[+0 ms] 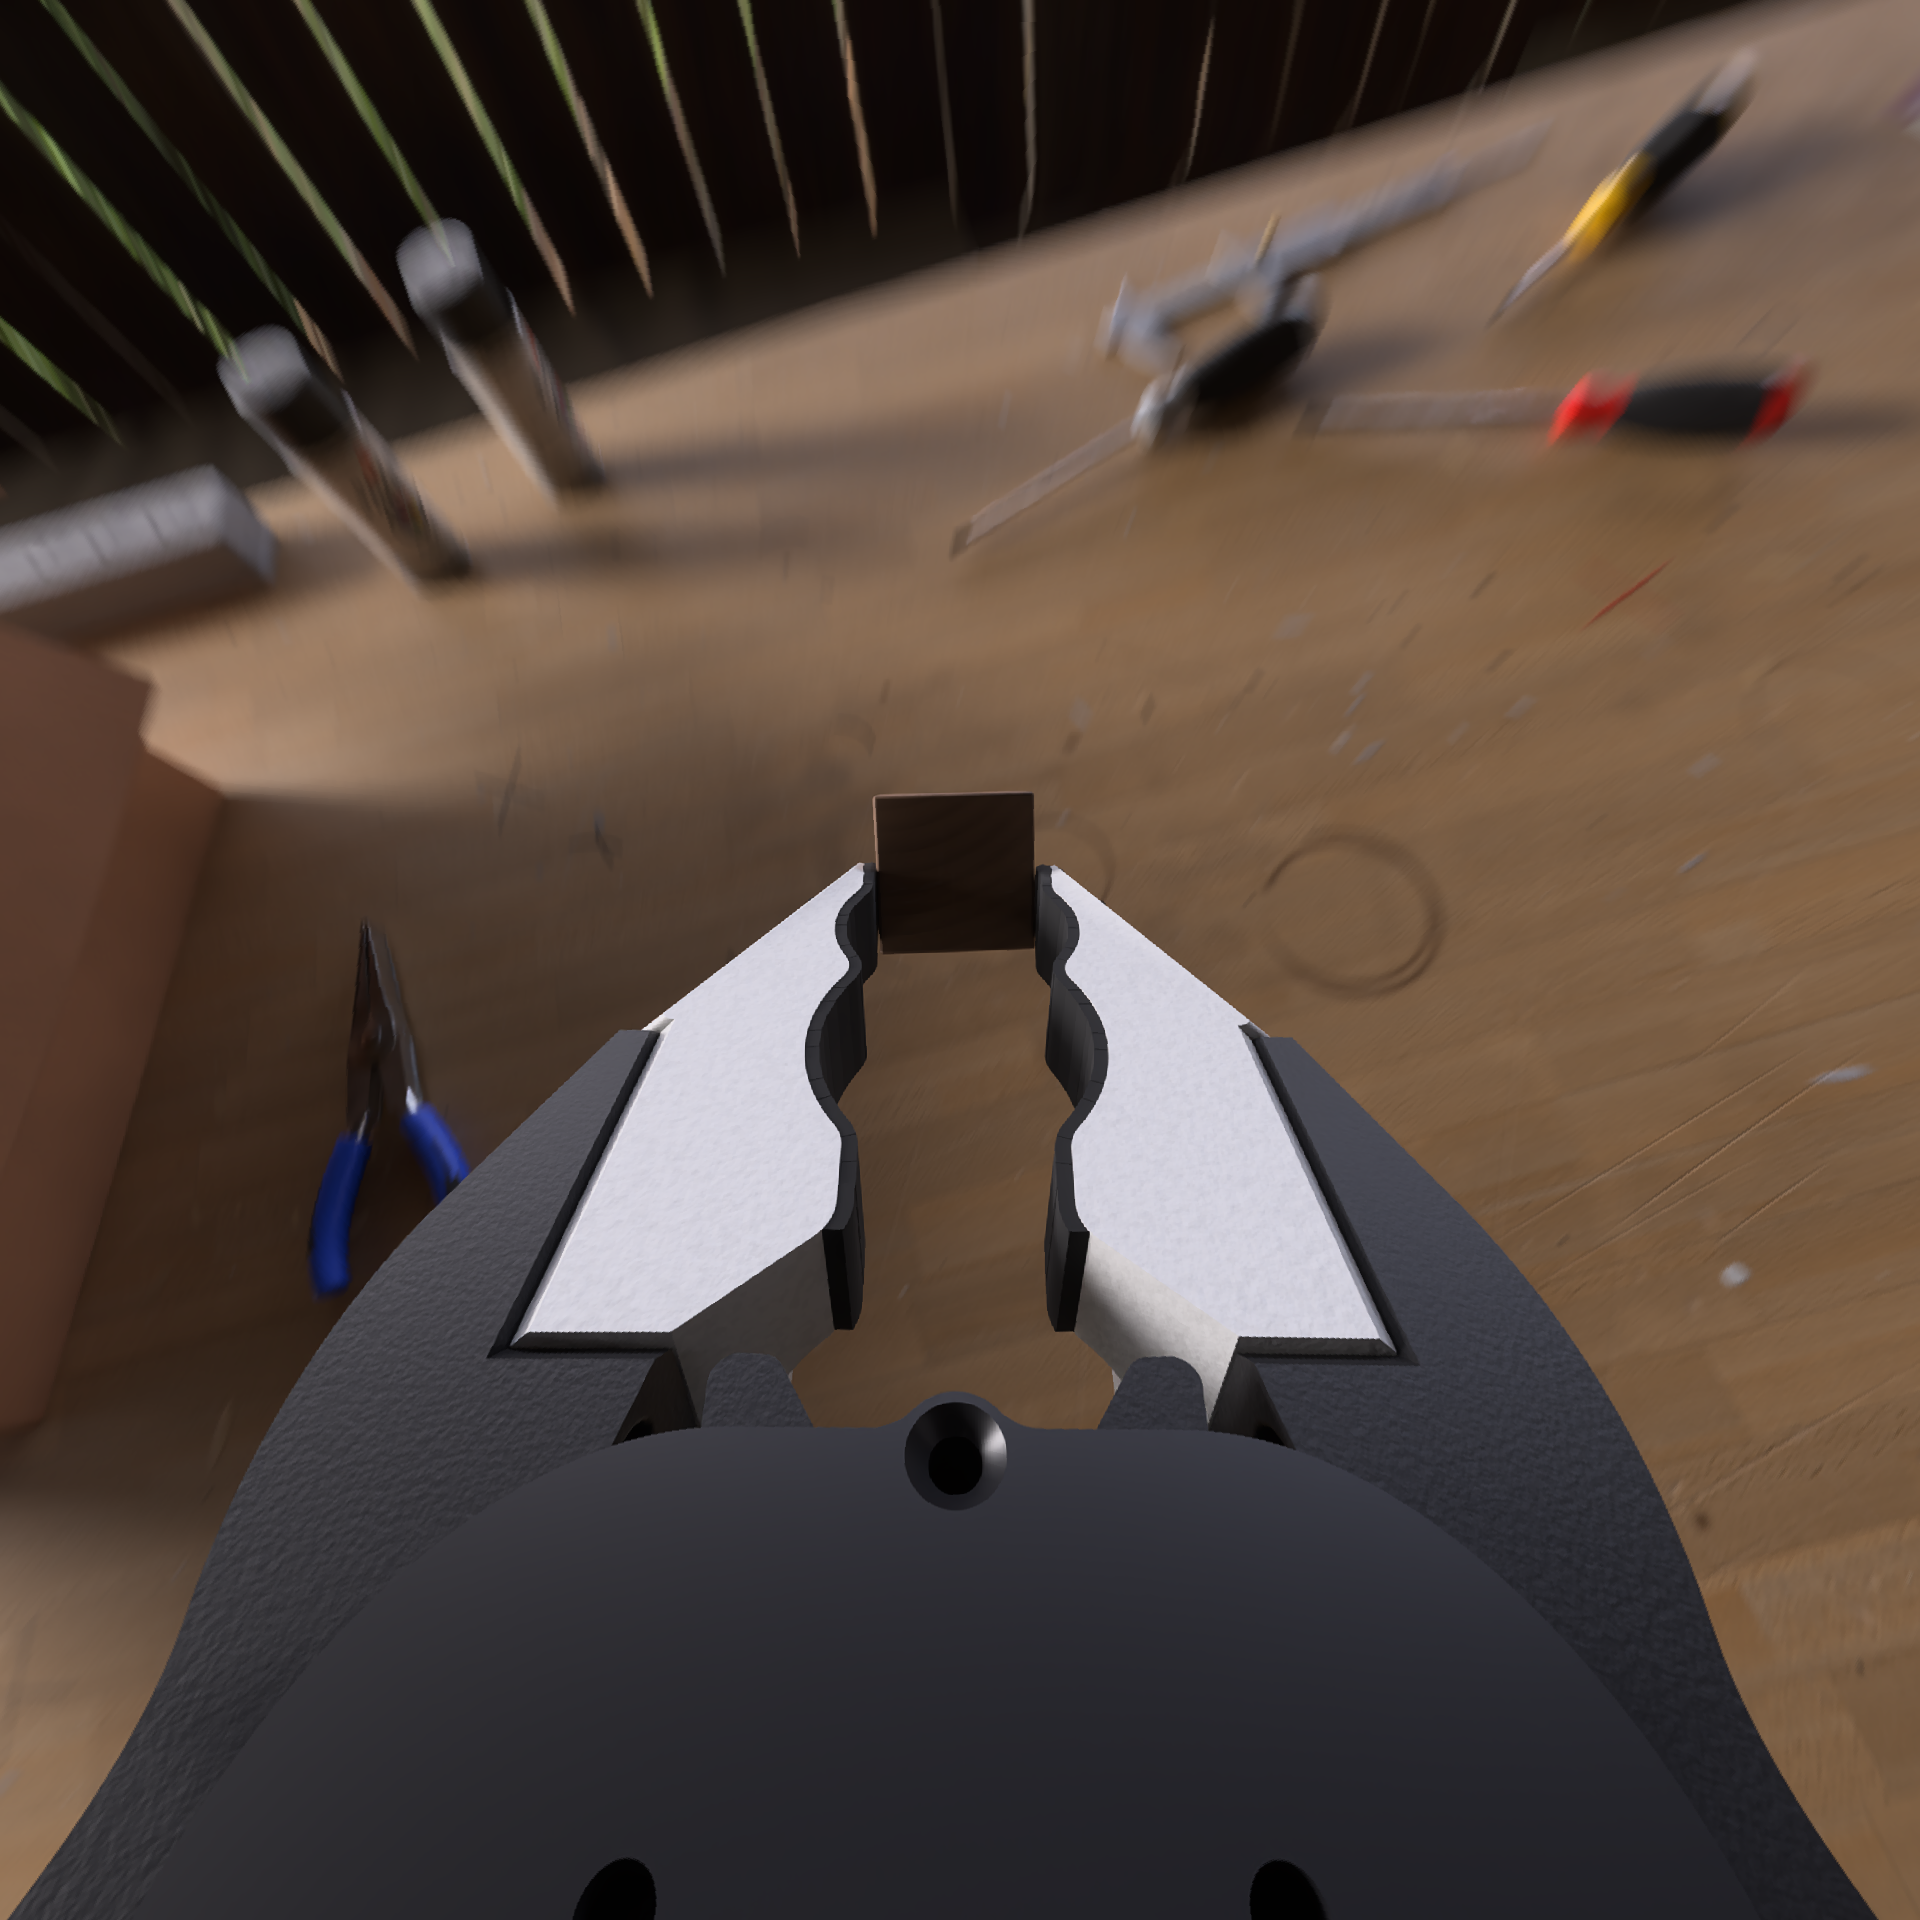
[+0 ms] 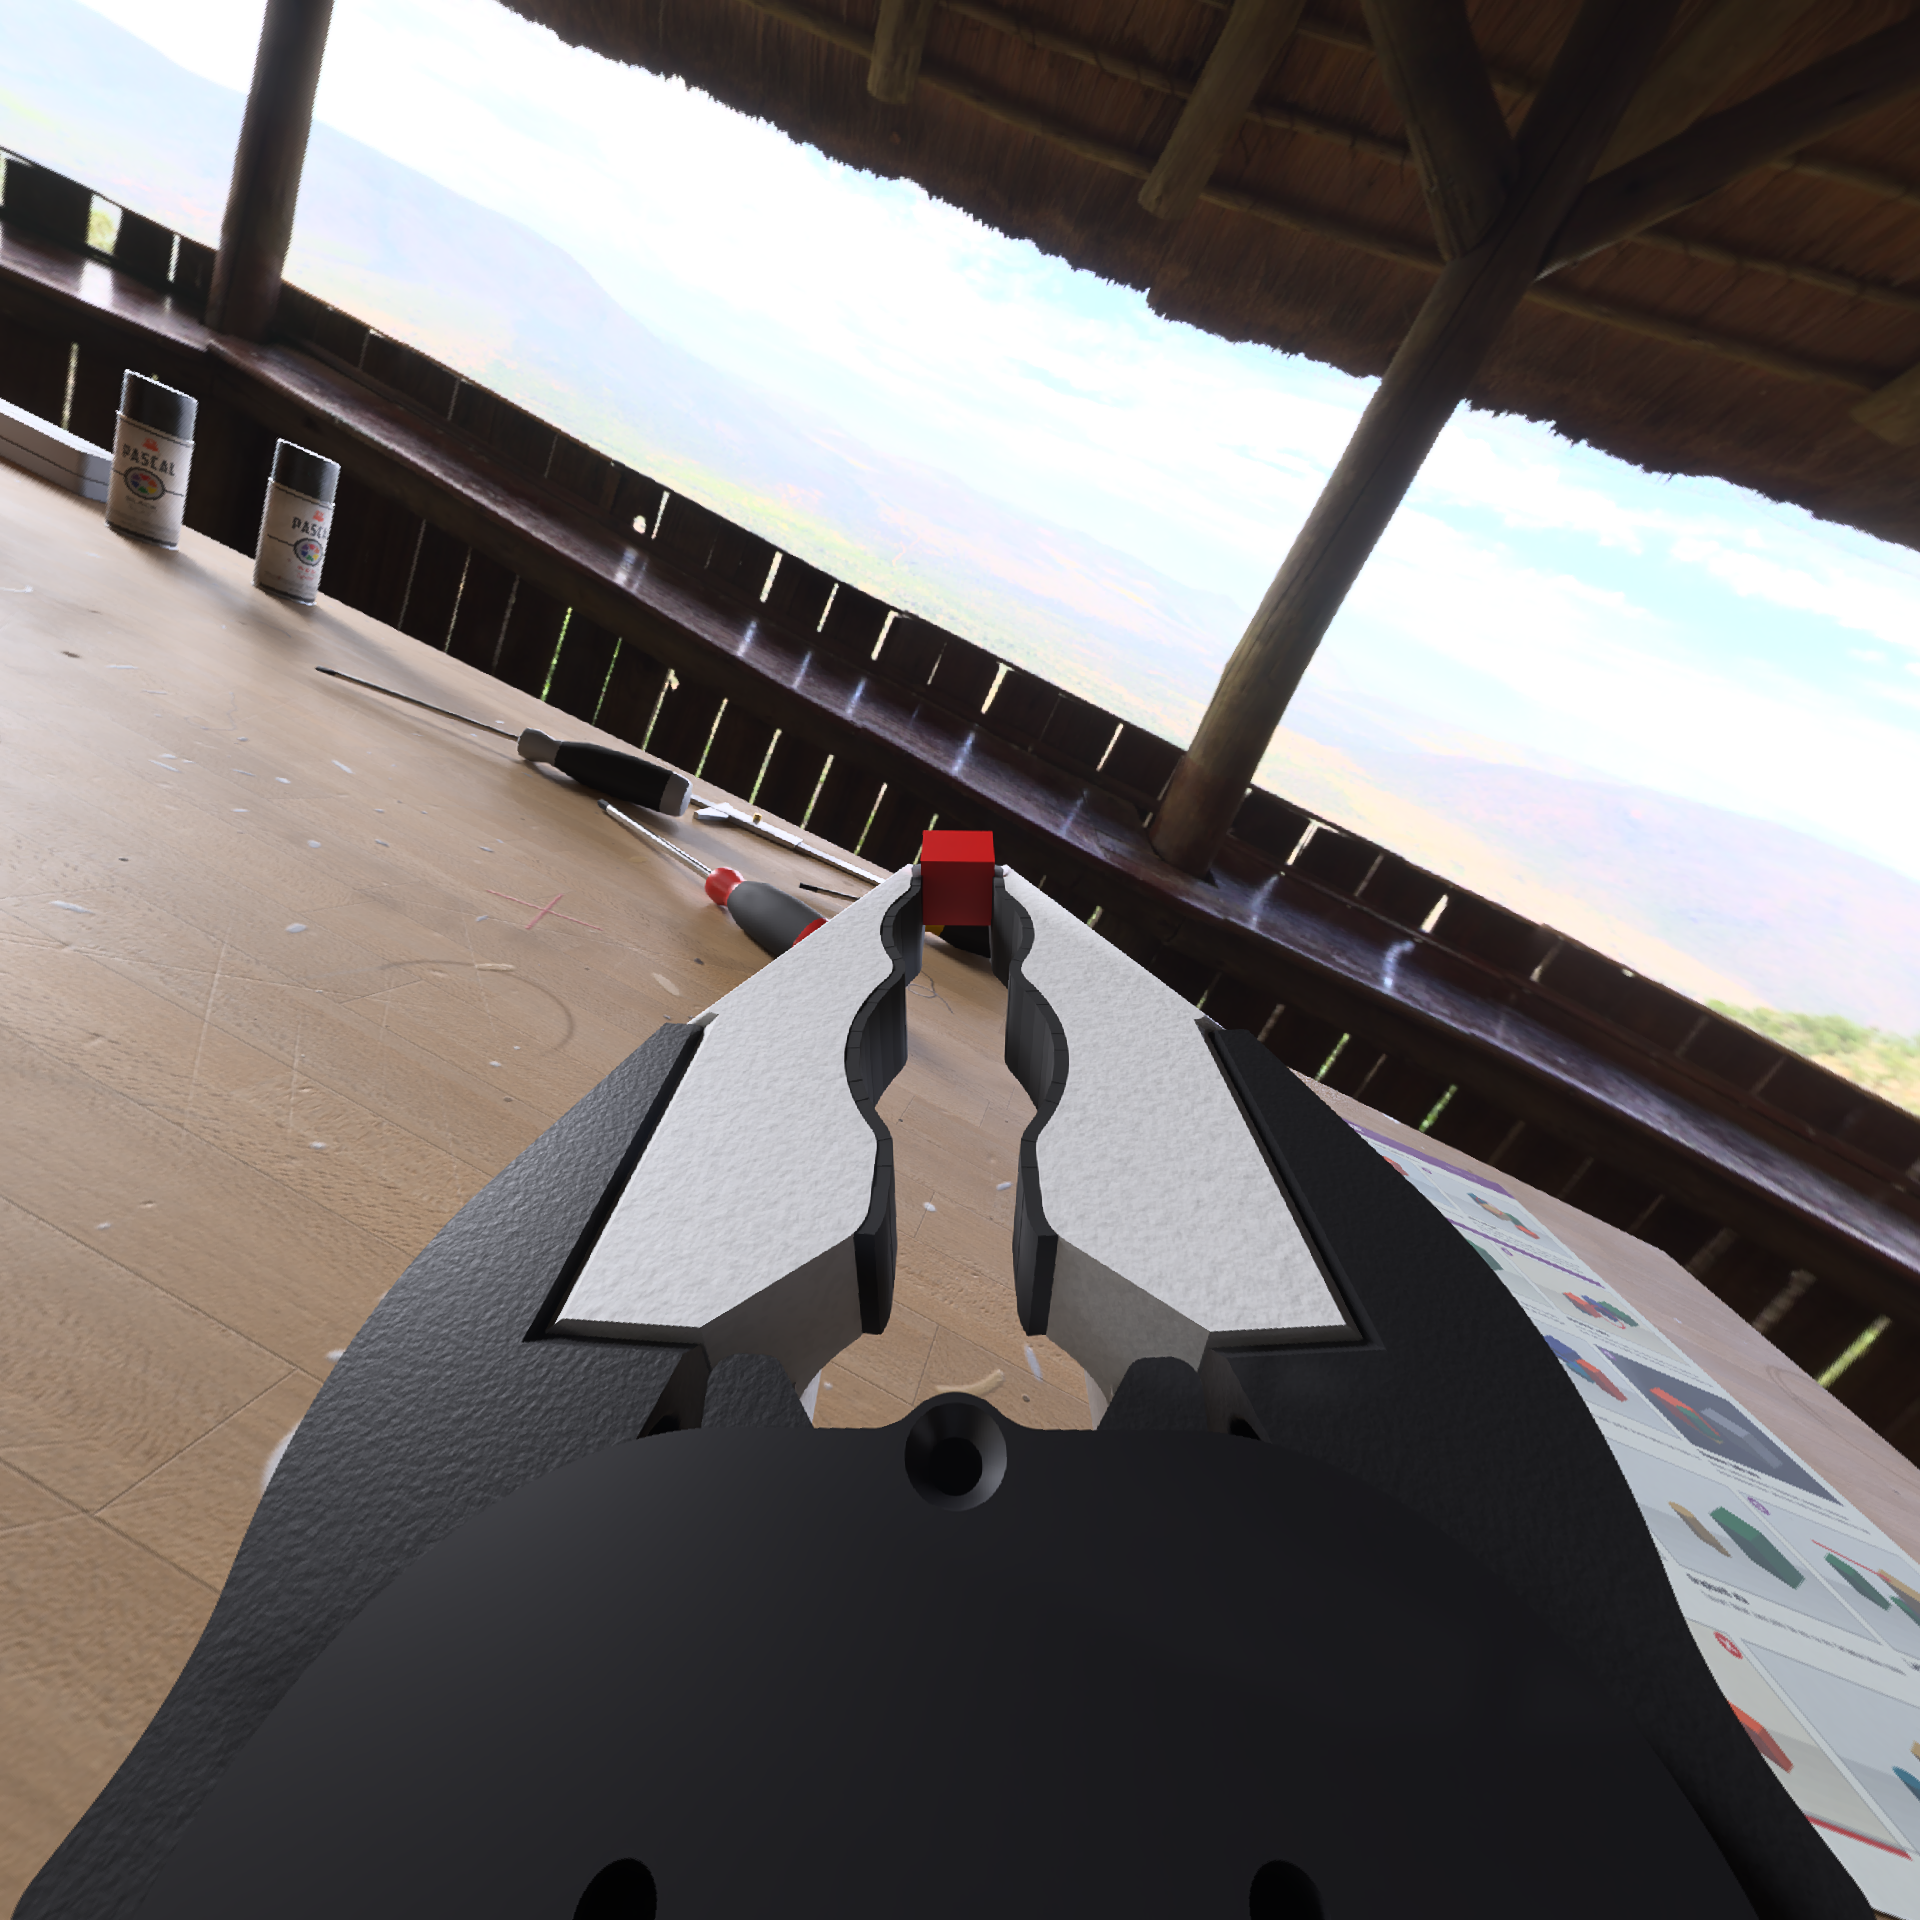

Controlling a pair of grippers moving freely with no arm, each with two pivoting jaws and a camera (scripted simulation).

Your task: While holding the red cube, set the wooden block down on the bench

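**Inspector:** How should the step in hand be carried out?

**Assessor:** The left gripper (image 1: pixel 956 883) should lower the wooden block (image 1: pixel 954 871) level onto the bare patch of bench (image 1: pixel 1351 1195) below it and part its fingers only once the block's underside rests flat. That patch lies clear of the blue-handled pliers (image 1: pixel 379 1122) to the left and the screwdrivers farther back. The surroundings are smeared in the left wrist view, so the block's height above the bench cannot be judged.

**Inspector:** And the grip on the block?

**Assessor:** The fingers are fairly wide apart, clamped on the block's two side faces at the very tips; the block juts beyond them.

**Inspector:** The other one?

**Assessor:** The right gripper (image 2: pixel 956 894) is narrowly spread and pinches the red cube (image 2: pixel 957 876) at its tips, raised off the bench. It should simply hold firm during the placement.
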